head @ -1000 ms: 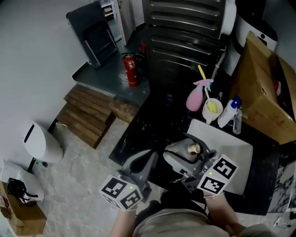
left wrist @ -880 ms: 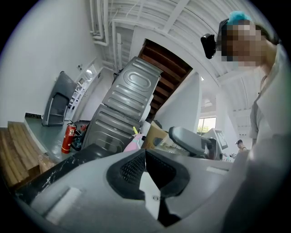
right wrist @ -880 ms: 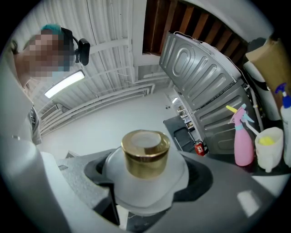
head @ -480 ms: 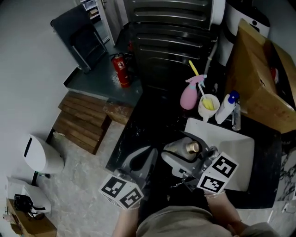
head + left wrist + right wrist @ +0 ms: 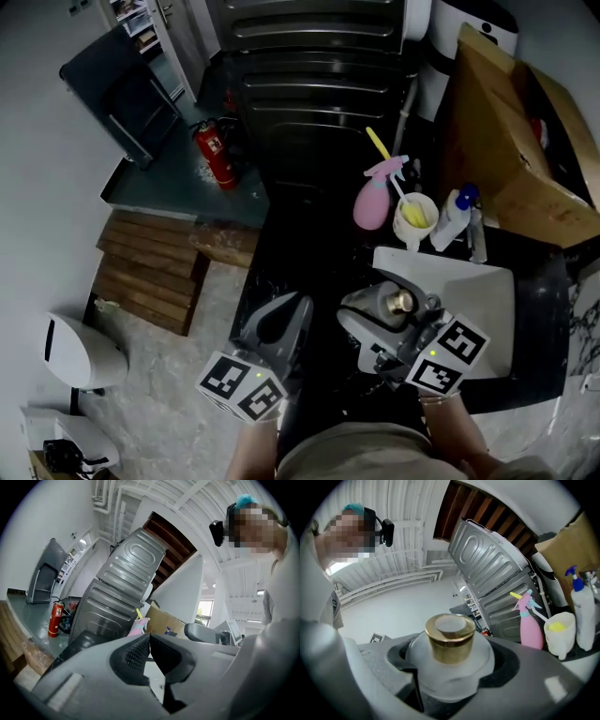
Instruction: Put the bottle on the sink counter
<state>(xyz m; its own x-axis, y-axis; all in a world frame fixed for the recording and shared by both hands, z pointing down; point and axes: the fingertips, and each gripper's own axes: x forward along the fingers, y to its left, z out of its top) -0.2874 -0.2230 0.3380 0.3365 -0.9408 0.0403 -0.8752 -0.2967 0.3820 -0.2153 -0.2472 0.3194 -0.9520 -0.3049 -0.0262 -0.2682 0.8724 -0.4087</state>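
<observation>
A frosted glass bottle (image 5: 449, 660) with a gold cap (image 5: 450, 637) sits clamped between the jaws of my right gripper (image 5: 452, 677). In the head view that bottle (image 5: 397, 302) shows its gold cap just past my right gripper (image 5: 392, 323), held over the near left corner of the white sink (image 5: 487, 286) set in the black counter (image 5: 300, 253). My left gripper (image 5: 279, 323) hovers to the left over the counter's edge, its jaws shut and empty. In the left gripper view its fingers (image 5: 149, 656) meet with nothing between them.
At the sink's far edge stand a pink spray bottle (image 5: 373, 202), a white cup (image 5: 414, 217) holding yellow things, and a white bottle with a blue top (image 5: 452, 217). A cardboard box (image 5: 511, 141) lies at the right. A red fire extinguisher (image 5: 214, 155) stands on the floor, left.
The view has shifted, so the scene slid down and left in frame. Both grippers stay in much the same place, the right still holding the bottle by the sink.
</observation>
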